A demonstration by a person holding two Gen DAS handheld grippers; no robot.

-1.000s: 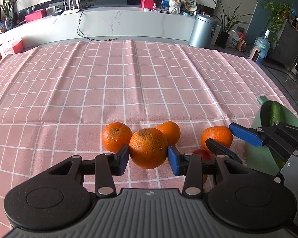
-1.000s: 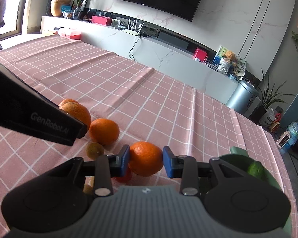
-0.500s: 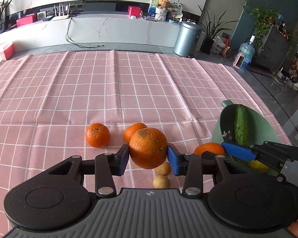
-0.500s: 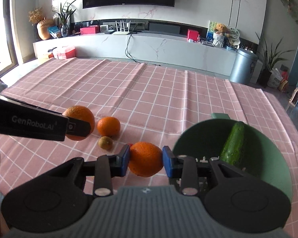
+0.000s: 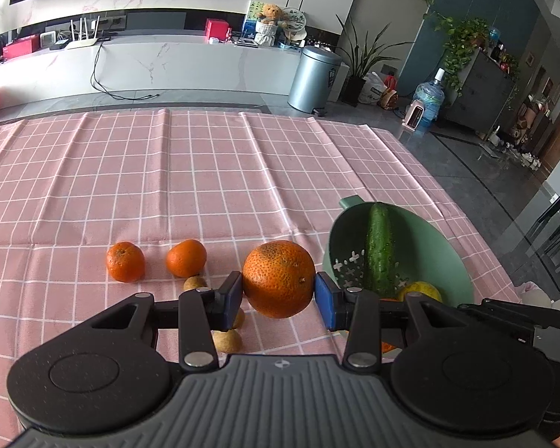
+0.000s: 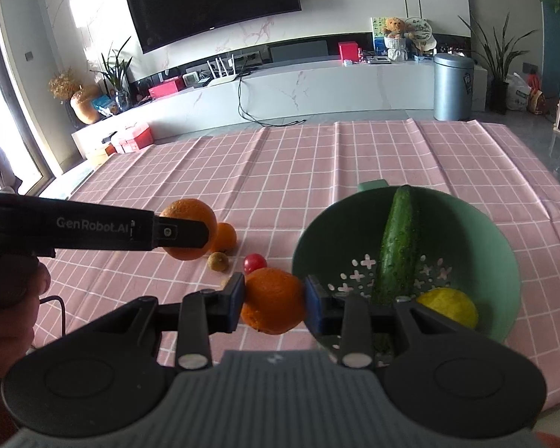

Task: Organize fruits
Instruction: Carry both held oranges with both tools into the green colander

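My left gripper (image 5: 278,295) is shut on a large orange (image 5: 278,278) and holds it above the pink checked cloth, just left of the green colander (image 5: 444,257). My right gripper (image 6: 274,300) is shut on another orange (image 6: 273,299), held at the colander's (image 6: 481,231) left rim. The colander holds a cucumber (image 6: 397,239) and a lemon (image 6: 450,306). Two oranges (image 5: 126,261) (image 5: 186,257) and small brown fruits (image 5: 227,339) lie on the cloth. A cherry tomato (image 6: 254,262) lies near the colander.
The left gripper's arm (image 6: 93,229) crosses the right wrist view at left. The table's right edge (image 5: 466,216) runs just past the colander. A white counter (image 5: 168,63) and a bin (image 5: 313,74) stand beyond the table's far edge.
Both grippers have lifted and swung right with their oranges, bringing the colander into fuller view. Both still grip their oranges.
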